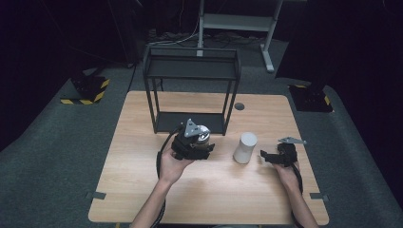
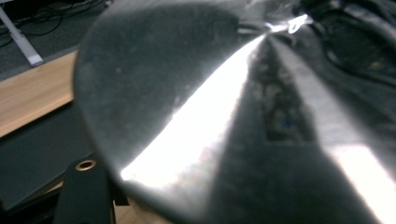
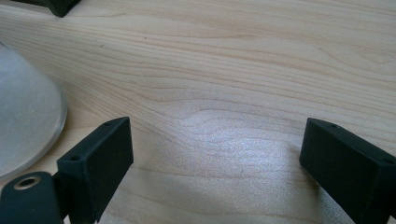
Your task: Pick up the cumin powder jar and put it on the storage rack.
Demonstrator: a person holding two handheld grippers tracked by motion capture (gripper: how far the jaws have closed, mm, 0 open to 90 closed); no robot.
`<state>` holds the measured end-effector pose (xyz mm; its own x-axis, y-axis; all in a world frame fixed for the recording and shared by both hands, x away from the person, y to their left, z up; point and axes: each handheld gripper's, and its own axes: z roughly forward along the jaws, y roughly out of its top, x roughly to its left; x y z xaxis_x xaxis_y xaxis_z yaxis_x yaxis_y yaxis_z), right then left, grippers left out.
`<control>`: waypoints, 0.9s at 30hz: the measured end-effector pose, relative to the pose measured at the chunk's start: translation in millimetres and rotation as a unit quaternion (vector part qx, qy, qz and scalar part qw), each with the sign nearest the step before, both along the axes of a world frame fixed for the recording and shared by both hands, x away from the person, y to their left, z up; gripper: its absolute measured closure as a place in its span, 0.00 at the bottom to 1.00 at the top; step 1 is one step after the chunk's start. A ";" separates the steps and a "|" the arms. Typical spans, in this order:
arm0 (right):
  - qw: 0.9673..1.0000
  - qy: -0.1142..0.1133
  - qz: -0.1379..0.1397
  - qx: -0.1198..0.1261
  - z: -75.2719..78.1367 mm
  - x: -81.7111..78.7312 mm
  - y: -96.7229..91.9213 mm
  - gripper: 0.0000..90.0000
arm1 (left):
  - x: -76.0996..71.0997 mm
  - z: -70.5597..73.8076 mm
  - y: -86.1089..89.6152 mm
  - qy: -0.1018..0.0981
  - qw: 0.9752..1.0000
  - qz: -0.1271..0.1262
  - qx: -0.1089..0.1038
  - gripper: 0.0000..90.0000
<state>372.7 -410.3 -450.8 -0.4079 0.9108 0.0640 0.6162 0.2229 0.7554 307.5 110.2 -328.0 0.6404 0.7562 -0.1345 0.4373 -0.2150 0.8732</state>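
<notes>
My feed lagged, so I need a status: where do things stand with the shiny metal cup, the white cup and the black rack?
Nothing looks placed yet: the black rack holds nothing on either shelf. In hand: the left gripper is at the shiny metal cup in front of the rack, apparently gripping it; the close-up is blurred. Left: the white cup stands untouched on the table, with the right gripper open beside it.

1. Pale wooden table top (image 3: 243,79), smooth, fine grain showing, soft sheen.
2. Shiny silver metal cup (image 2: 196,140), polished, throwing bright glare.
3. Frosted white cylinder (image 1: 245,147), matt.
4. Black metal shelf rack (image 1: 190,76), dull finish.
5. Grey carpet floor (image 1: 57,142), rough.
</notes>
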 end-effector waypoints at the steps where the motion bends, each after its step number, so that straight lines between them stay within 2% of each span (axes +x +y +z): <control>1: 1.000 0.000 0.000 0.000 0.0 0.0 0.0 0.11 | 0.0 0.0 0.0 0.000 1.000 0.000 0.000 0.34; 2: 1.000 0.000 0.000 -0.001 0.0 0.0 0.1 0.11 | 8.7 17.1 7.0 0.001 0.998 -0.033 0.057 0.34; 10: 1.000 -0.001 0.000 -0.002 0.1 -0.1 0.4 0.11 | 15.2 39.0 14.2 -0.001 0.998 -0.040 0.050 0.34; 15: 1.000 -0.001 0.000 -0.004 0.1 -0.2 1.0 0.11 | 20.1 56.4 12.9 -0.004 0.997 -0.043 0.058 0.34; 25: 1.000 0.001 -0.003 0.003 0.2 -0.3 0.0 0.11 | 28.8 87.3 18.2 -0.013 0.997 -0.048 0.055 0.34; 26: 1.000 0.001 -0.003 0.003 0.1 -0.3 0.0 0.11 | 30.7 94.1 20.0 -0.013 0.997 -0.047 0.056 0.34; 27: 1.000 0.001 -0.003 0.003 0.1 -0.3 0.0 0.11 | 30.7 94.1 20.0 -0.013 0.997 -0.047 0.056 0.34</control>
